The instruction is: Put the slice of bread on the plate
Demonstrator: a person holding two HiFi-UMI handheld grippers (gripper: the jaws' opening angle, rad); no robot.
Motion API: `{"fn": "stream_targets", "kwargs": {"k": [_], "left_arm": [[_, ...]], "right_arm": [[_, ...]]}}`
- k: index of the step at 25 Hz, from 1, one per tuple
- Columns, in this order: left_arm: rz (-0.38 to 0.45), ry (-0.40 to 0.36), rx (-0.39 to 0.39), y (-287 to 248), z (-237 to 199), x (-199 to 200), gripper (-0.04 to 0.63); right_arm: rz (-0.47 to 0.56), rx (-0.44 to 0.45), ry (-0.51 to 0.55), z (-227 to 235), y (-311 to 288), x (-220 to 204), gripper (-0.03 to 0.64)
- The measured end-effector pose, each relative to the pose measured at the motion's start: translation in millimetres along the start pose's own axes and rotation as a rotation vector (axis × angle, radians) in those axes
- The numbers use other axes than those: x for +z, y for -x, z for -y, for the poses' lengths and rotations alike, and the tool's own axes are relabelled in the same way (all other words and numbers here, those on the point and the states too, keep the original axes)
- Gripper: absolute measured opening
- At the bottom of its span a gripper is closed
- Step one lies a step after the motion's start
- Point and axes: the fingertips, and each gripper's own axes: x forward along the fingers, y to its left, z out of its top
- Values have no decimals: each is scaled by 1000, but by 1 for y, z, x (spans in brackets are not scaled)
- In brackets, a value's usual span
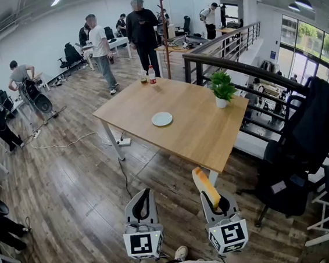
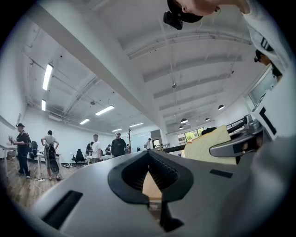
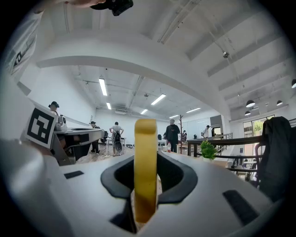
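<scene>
A yellow-crusted slice of bread [image 1: 206, 188] stands on edge between the jaws of my right gripper [image 1: 214, 201], which is shut on it. Seen edge-on in the right gripper view, the slice [image 3: 145, 162] rises above the right gripper [image 3: 146, 194]. It also shows as a pale slab [image 2: 206, 146] in the left gripper view. A small white plate [image 1: 162, 119] lies empty near the middle of the wooden table [image 1: 200, 136], well ahead of both grippers. My left gripper [image 1: 140, 193] hangs beside the right one over the floor, shut with nothing in it; its jaws meet in its own view [image 2: 149, 157].
A potted green plant [image 1: 222, 88] stands near the table's right edge; a cup and a bottle [image 1: 151, 75] sit at its far corner. A black office chair [image 1: 298, 155] and a railing [image 1: 246, 70] are to the right. Several people stand beyond the table.
</scene>
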Motion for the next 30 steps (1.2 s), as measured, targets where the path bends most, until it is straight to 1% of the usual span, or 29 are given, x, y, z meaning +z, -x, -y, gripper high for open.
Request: {"fn": "stream_targets", "kwargs": {"k": [8,11,14,19,25,30], "left_arm": [[-2,13,9,-7,-6,-1,9],[-2,14,3,-10,-9,-5,9],[-6,32,-6,-17,-9,-6,9],[-10,35,-18,-22,-11,-10,9],[-7,37,-12,-26,-30,-19,9],[3,34,-3,-30,-56,-21,9]], "right_arm": [[-1,-1,8,0,-8,-4,95],[-4,-1,12,-2,-13,-4,95],[-15,1,14,0,-18,-4,94],[9,-2,16,-1,-24,-1,94],[5,9,20,-9,-38,-3,95],[15,28,-31,-23,-58,-2,95]]}}
